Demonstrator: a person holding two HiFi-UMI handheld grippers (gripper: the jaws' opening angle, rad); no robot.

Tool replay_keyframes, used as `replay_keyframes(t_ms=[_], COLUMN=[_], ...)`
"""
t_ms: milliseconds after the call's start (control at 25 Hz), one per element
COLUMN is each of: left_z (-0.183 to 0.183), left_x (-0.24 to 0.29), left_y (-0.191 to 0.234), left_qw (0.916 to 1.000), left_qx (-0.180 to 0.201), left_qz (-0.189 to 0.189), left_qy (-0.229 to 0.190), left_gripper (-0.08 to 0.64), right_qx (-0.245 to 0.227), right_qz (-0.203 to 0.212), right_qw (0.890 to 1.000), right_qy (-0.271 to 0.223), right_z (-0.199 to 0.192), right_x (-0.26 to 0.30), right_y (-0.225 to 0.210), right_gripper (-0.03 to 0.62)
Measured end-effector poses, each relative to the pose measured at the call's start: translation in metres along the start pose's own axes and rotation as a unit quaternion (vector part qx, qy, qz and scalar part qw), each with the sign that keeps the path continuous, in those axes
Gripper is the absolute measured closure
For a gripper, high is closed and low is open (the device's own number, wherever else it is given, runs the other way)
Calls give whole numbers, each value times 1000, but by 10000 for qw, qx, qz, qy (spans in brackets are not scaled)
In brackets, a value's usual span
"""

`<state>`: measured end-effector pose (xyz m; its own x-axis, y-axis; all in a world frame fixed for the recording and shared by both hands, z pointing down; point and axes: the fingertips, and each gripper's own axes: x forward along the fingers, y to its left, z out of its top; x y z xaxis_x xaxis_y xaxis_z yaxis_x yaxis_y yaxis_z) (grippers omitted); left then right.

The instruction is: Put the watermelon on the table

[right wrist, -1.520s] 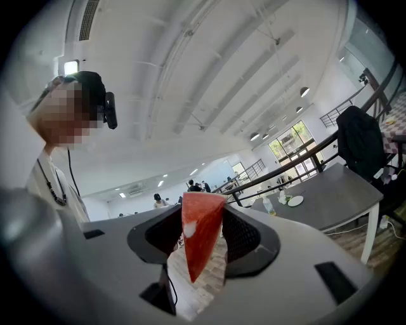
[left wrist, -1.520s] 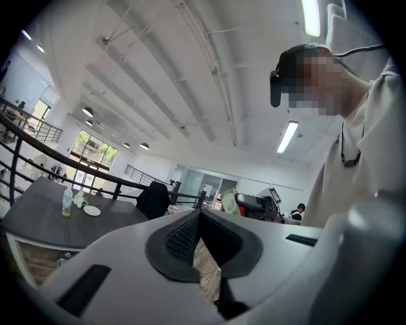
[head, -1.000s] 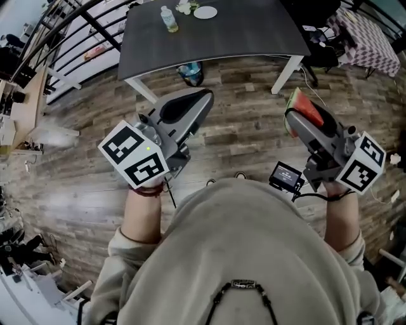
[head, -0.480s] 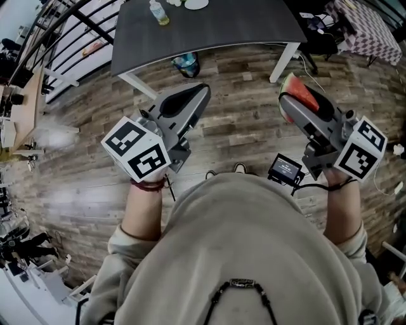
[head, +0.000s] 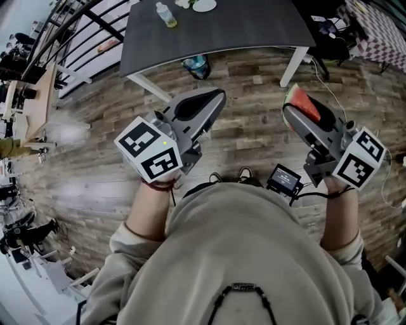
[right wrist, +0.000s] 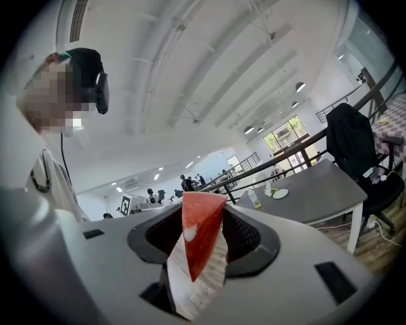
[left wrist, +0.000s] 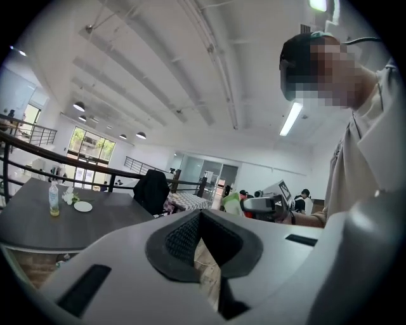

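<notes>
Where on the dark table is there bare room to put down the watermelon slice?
The table is bare along its near edge, across the middle and on its right half. Only the far edge toward the left is crowded: the bottle and the plate stand there.

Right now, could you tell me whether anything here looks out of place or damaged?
Nothing stands out. The watermelon slice sits clamped in the right gripper, and the bottle stands upright near the plate on the table.
</notes>
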<state>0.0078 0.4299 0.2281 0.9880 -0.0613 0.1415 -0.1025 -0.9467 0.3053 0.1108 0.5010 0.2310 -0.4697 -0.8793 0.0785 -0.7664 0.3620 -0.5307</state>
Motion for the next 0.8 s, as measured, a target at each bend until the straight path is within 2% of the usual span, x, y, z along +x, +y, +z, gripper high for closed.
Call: replay_keyframes(t_ms=[200,360,800], left_z=[1,3,30], left_x=[3,9,13], left_y=[-2,2,51], left_qw=[10000,9997,9992], left_qx=[5,214,261], left_qz=[76,79,121], left_qy=[6,48,-280], left_gripper=[561,561,561], right_qx=[-216,-369,-686], right_qz=[88,0,191], right_qw=[9996,9989,9959], right_qy=[161,305,549], right_z=[0,1,12], right_x=[8,18,81], right_y=[7,-2,-1], right_gripper=[387,387,387])
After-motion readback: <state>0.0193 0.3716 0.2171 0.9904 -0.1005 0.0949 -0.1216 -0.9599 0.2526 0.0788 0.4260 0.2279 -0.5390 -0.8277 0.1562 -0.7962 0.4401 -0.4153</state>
